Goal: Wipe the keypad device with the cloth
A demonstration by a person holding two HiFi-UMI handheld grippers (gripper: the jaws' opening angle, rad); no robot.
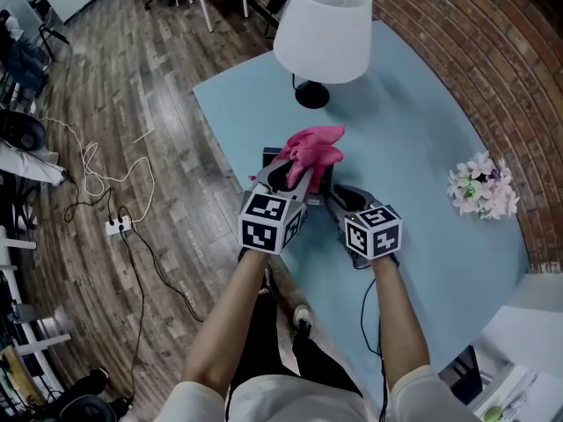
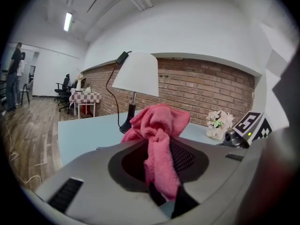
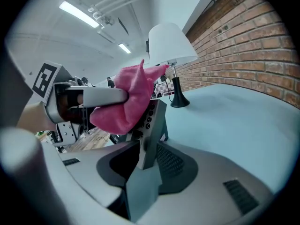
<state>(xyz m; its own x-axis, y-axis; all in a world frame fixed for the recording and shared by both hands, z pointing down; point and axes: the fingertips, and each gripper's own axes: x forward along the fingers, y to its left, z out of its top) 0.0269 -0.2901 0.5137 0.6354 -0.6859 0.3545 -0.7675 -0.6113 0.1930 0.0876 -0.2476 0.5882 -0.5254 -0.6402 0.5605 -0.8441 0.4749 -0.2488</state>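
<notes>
A pink cloth (image 1: 312, 149) hangs bunched from my left gripper (image 1: 295, 172), whose jaws are shut on it. In the left gripper view the cloth (image 2: 158, 132) rises from between the jaws and folds over at the top. My right gripper (image 1: 337, 193) is shut on the keypad device (image 1: 322, 181), a dark grey slab held upright on edge. In the right gripper view the keypad device (image 3: 153, 125) stands between the jaws with its buttons facing left, and the cloth (image 3: 126, 102) presses against that buttoned face. The device's upper part is hidden behind the cloth.
Both grippers hover over a light blue table (image 1: 422, 130) near its left edge. A white-shaded lamp (image 1: 323, 29) stands at the back, and a bunch of pale flowers (image 1: 482, 187) lies at the right. A power strip (image 1: 117, 225) with cables lies on the wooden floor.
</notes>
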